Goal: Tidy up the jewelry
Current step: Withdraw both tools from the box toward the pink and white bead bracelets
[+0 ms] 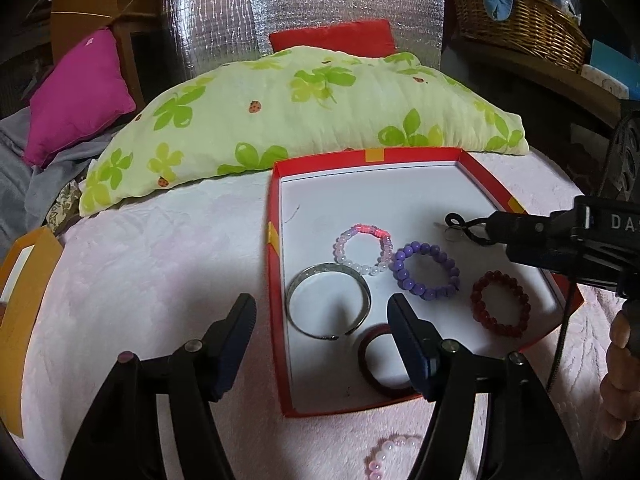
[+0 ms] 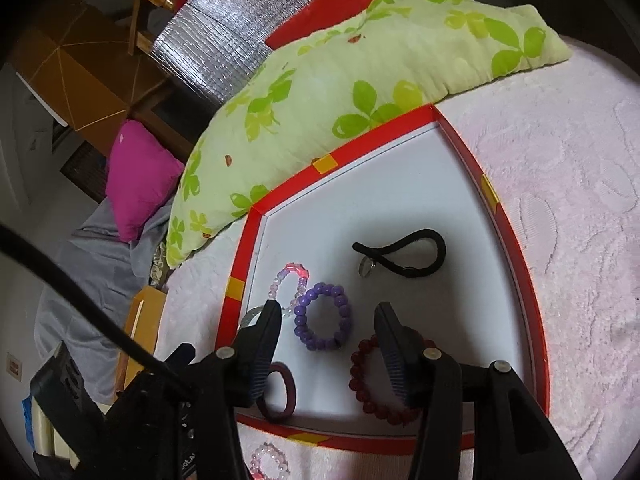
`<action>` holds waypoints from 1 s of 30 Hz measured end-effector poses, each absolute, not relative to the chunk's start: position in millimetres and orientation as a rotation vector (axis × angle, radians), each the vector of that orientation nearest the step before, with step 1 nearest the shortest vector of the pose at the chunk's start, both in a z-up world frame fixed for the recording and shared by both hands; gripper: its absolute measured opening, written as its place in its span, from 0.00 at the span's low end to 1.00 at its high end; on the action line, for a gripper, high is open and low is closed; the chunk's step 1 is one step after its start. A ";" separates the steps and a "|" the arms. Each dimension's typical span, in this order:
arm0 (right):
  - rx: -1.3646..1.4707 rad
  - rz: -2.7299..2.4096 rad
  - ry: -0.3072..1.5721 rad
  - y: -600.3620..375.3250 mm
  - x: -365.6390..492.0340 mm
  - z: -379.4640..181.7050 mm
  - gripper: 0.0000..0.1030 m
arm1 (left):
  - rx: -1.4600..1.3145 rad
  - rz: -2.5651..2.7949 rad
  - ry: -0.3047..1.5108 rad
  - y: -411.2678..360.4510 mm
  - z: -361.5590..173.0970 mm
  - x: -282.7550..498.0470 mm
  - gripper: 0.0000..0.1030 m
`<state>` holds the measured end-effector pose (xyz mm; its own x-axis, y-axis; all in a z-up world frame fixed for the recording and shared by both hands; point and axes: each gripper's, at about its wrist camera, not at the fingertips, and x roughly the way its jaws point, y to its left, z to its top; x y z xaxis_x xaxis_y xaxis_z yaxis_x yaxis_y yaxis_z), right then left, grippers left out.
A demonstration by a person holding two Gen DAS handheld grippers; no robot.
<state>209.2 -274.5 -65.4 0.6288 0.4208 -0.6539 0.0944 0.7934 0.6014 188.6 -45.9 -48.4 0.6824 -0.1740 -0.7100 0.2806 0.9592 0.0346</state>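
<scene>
Both grippers hover over the red box (image 1: 276,280), which lies on a pink bedspread (image 1: 160,280). Left gripper (image 1: 322,320): jaws wide apart, nothing between the pads. Right gripper (image 2: 328,324): jaws likewise spread and empty.

Left view only: silver bangle (image 1: 329,304) whole, lying between the left jaws; wicker basket (image 1: 524,24) far beyond them, up right. In the right view the bangle is only a sliver behind the left finger.

Right view only: black cord (image 2: 404,254) with a small ring on it, in full, ahead of the right jaws; in the left view the right gripper's body covers most of it.

Both views: purple beads (image 2: 322,318) between the right jaws; pale beads (image 1: 363,250) just ahead of the bangle; red beads (image 1: 500,304) outside the left gripper's right finger; dark red bangle (image 1: 380,364) partly hidden by that finger. A pink bead bracelet (image 1: 384,456) lies outside the box, nearer than the jaws. Green pillow (image 1: 304,116) beyond the box.
</scene>
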 end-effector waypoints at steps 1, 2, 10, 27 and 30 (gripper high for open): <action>0.647 0.204 0.879 -274.7 207.1 -63.6 0.51 | 0.143 -0.254 0.778 -44.3 -47.6 187.2 0.67; 0.644 0.203 0.872 -274.8 204.9 -61.6 0.51 | 0.144 -0.250 0.775 -42.7 -46.8 185.7 0.67; 0.616 0.209 0.833 -267.8 182.5 -46.6 0.51 | 0.124 -0.216 0.763 -23.8 -42.8 172.3 0.67; 0.548 0.208 0.806 -250.9 110.2 -39.0 0.51 | 0.093 -0.148 0.757 14.4 -42.9 135.1 0.67; 0.554 0.197 0.813 -253.6 100.8 -41.8 0.51 | 0.096 -0.140 0.758 18.9 -44.3 129.5 0.67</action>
<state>100.8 -253.6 -41.8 0.6788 0.3722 -0.6330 0.0415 0.8412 0.5391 129.5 18.9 -44.4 0.7178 -0.0917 -0.6902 0.1611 0.9863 0.0365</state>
